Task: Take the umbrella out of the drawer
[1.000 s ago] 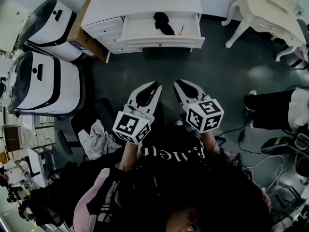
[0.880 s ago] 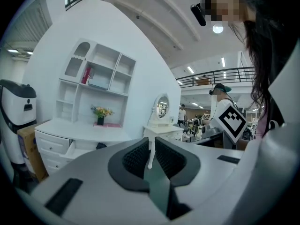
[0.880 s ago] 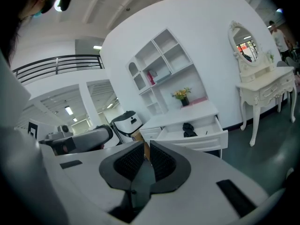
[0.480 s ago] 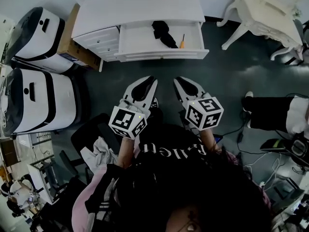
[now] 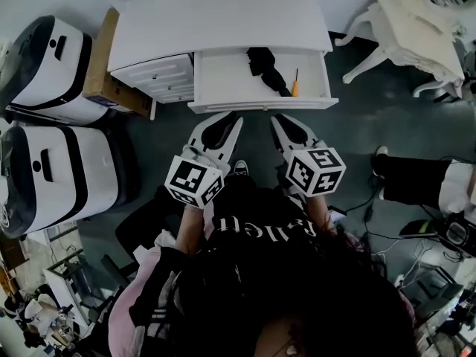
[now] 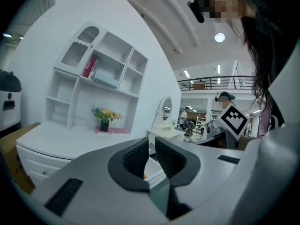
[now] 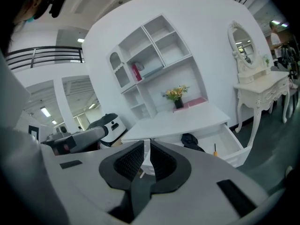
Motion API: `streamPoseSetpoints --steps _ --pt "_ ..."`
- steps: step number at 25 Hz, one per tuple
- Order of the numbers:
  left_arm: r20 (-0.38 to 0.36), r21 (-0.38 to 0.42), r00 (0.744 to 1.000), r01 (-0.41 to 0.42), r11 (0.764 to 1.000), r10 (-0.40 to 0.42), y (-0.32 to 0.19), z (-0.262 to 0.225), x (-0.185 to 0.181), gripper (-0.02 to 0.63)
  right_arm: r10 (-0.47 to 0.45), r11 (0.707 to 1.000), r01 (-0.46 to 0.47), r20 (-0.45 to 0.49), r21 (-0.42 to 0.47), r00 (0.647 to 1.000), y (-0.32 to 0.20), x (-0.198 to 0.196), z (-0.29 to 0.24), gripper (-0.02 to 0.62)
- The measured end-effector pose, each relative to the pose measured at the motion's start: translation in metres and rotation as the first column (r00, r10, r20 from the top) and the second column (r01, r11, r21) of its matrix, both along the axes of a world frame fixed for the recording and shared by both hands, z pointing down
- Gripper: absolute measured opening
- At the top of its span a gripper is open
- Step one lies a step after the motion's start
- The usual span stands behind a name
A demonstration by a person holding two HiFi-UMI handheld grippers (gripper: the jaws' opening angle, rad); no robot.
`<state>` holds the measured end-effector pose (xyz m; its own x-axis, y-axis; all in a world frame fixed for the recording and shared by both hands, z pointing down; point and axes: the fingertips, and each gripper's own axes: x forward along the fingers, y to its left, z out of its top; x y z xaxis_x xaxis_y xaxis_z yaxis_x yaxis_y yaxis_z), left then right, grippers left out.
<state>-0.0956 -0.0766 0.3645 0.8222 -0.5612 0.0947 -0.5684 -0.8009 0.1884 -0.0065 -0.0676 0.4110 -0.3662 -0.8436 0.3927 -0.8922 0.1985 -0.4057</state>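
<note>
Left gripper (image 5: 229, 119): jaws together, empty, just short of the open drawer (image 5: 223, 104) of a white desk (image 5: 216, 21). Black umbrella (image 5: 262, 62): lying inside the drawer. Right gripper (image 5: 277, 119): jaws together, empty. Orange-handled screwdriver (image 5: 294, 88): in the drawer, right of the umbrella.

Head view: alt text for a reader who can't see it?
An open white desk drawer holds a black umbrella and an orange-handled tool. The left hand-held gripper and right hand-held gripper point at it from just outside, both shut and empty.
</note>
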Motion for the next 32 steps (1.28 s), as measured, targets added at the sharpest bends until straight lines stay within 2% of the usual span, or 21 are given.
streamPoseSetpoints --steps 6,14,18,22,26,32 --pt "-0.012 -0.032 1.000 -0.017 0.999 0.016 -0.033 0.010 -0.011 0.040 0.047 0.998 -0.048 -0.023 -0.034 0.999 -0.028 -0.001 0.010 0.066" --pt "-0.010 -0.054 0.997 -0.071 0.996 0.070 -0.060 0.017 0.016 0.040 0.111 0.991 -0.114 -0.054 -0.073 0.992 -0.054 0.039 0.028 0.067" --pt "0.004 -0.057 0.998 -0.065 0.996 0.066 -0.083 0.026 0.028 0.040 0.119 0.988 -0.124 -0.055 -0.087 0.991 -0.082 0.063 0.044 0.067" --pt "0.018 -0.076 0.999 -0.045 0.996 0.046 -0.113 0.034 0.043 0.040 0.099 0.988 -0.106 -0.072 -0.109 0.993 -0.120 0.085 0.061 0.067" --pt "0.040 -0.080 0.999 -0.027 0.996 0.030 -0.149 0.037 0.064 0.040 0.032 0.987 -0.049 -0.112 -0.152 0.993 -0.168 0.106 0.092 0.071" --pt "0.089 -0.089 0.995 -0.027 0.996 0.035 -0.182 0.050 0.099 0.040 -0.090 0.956 0.042 -0.154 -0.291 0.984 -0.230 0.127 0.176 0.186"
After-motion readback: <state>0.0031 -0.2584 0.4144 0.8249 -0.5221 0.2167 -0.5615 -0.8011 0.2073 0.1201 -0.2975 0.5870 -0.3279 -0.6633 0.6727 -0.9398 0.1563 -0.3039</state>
